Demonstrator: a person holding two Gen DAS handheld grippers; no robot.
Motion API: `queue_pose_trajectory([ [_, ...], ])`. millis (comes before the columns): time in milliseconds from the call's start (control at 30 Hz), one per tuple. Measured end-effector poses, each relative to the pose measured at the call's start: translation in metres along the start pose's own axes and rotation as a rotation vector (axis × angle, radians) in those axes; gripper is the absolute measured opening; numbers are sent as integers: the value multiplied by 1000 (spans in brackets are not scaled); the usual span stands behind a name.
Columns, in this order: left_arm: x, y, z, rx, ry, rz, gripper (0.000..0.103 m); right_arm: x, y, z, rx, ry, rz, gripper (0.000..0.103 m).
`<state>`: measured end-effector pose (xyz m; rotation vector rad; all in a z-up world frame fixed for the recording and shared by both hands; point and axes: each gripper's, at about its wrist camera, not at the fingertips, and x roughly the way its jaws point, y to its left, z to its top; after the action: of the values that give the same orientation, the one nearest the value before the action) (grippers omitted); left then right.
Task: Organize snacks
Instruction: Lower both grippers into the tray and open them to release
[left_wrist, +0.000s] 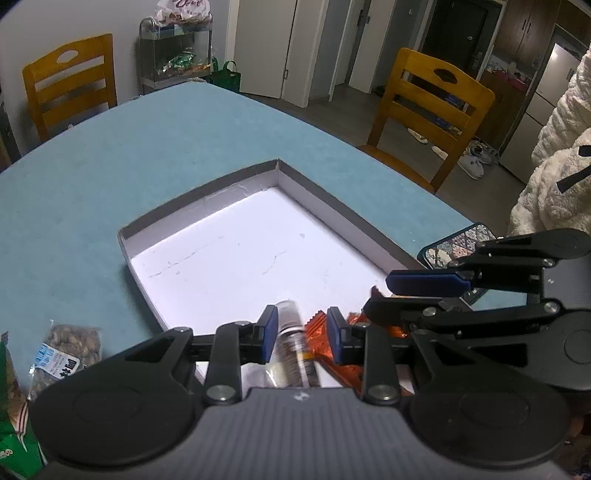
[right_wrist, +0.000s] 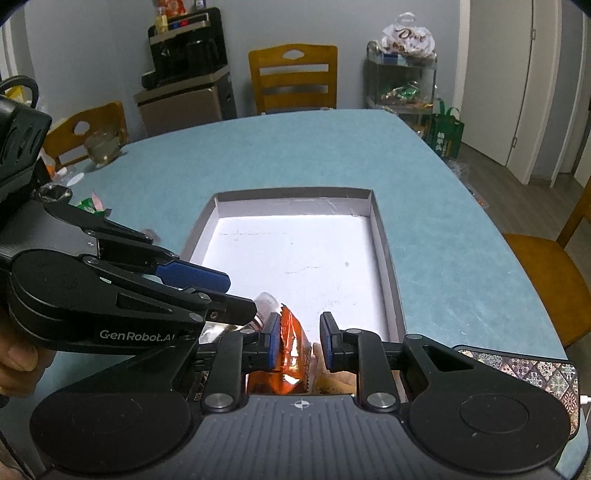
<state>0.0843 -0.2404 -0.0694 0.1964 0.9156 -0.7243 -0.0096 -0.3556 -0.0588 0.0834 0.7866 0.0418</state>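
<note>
A shallow white cardboard box (left_wrist: 207, 206) (right_wrist: 384, 236) lies on the blue table. At its near end lie a clear silvery snack packet (left_wrist: 291, 339) (right_wrist: 264, 306) and an orange snack packet (left_wrist: 321, 343) (right_wrist: 291, 354). My left gripper (left_wrist: 301, 334) is open, its jaws either side of the clear packet without gripping it. My right gripper (right_wrist: 301, 339) is open above the orange packet, which rests near its left finger. The right gripper also shows in the left wrist view (left_wrist: 402, 295). The left gripper shows in the right wrist view (right_wrist: 229, 295).
A packet of nuts (left_wrist: 66, 354) and green packets (left_wrist: 14, 424) lie on the table left of the box. A phone with a patterned case (right_wrist: 524, 373) (left_wrist: 458, 247) lies right of it. Wooden chairs (left_wrist: 428, 110) (right_wrist: 293, 79) stand around the table. A snack shelf (right_wrist: 402, 74) stands behind.
</note>
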Motion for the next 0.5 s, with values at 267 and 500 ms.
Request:
queue_pose_trajectory([
  [267, -9, 1, -2, -3, -11, 13, 26, -5, 0, 0, 0, -12, 2, 27],
  [500, -21, 6, -7, -25, -29, 22, 26, -11, 4, 4, -4, -34, -1, 33],
])
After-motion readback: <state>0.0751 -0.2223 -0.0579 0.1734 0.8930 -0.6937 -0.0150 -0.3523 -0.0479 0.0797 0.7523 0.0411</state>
